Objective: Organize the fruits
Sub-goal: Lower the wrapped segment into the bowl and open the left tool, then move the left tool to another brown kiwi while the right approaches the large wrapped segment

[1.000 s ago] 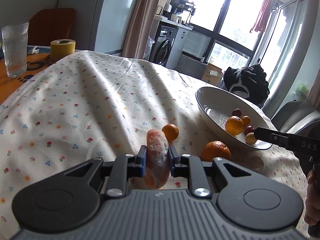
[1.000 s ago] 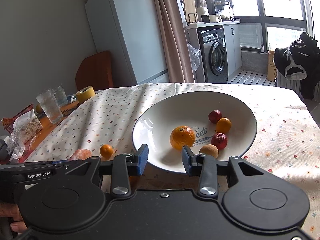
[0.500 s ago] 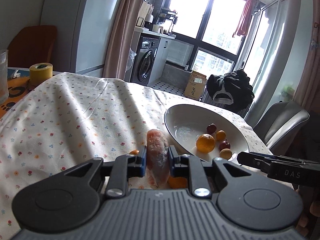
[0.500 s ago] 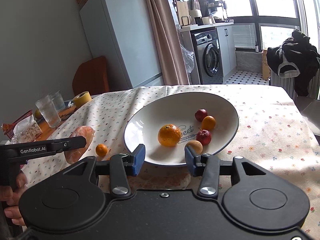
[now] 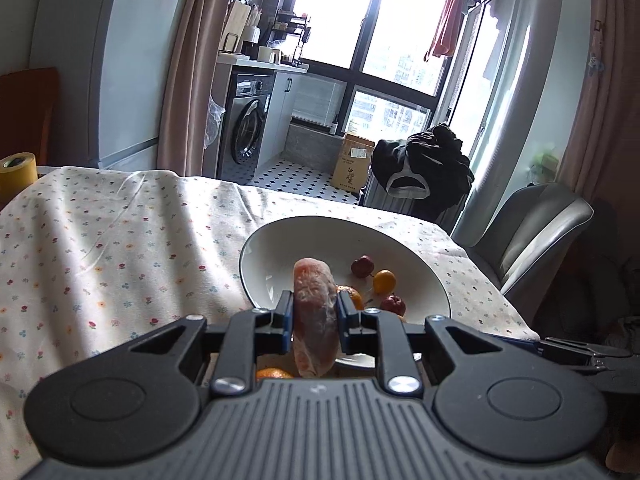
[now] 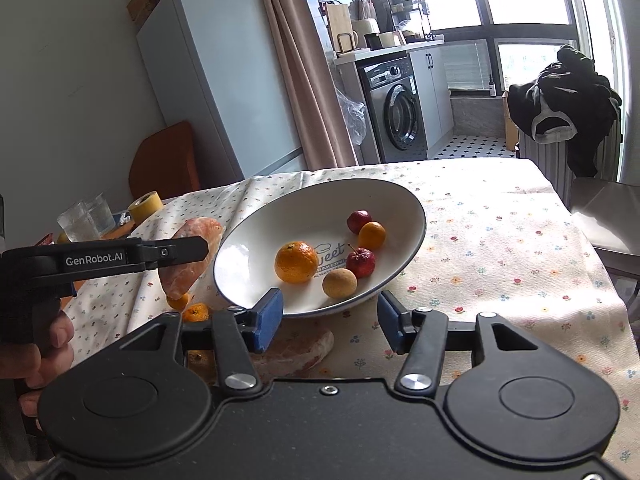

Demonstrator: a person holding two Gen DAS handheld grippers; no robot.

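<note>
My left gripper (image 5: 313, 318) is shut on a pink-orange grapefruit wedge (image 5: 314, 312), held in the air just left of the white bowl (image 6: 248, 236); the same wedge (image 6: 188, 256) shows in the right wrist view. The bowl (image 5: 320, 228) holds an orange (image 6: 296, 262), two small red fruits (image 6: 361, 263), a small orange fruit (image 6: 372, 235) and a tan round fruit (image 6: 339, 284). My right gripper (image 6: 330, 320) is open at the bowl's near rim, nothing between its fingers. A second wedge (image 6: 298, 350) lies on the cloth below it. Two small mandarins (image 6: 194, 312) sit left of it.
A floral tablecloth (image 5: 100, 248) covers the table. Glasses (image 6: 86, 222) and a yellow tape roll (image 6: 146, 204) stand at the far left on bare wood. A grey chair (image 5: 532, 236) is at the table's right side. A hand (image 6: 48, 356) grips the left tool.
My left gripper has risen and swung right with the wedge, from low over the cloth to beside the bowl. The right gripper has drawn closer to the bowl's near rim, still open.
</note>
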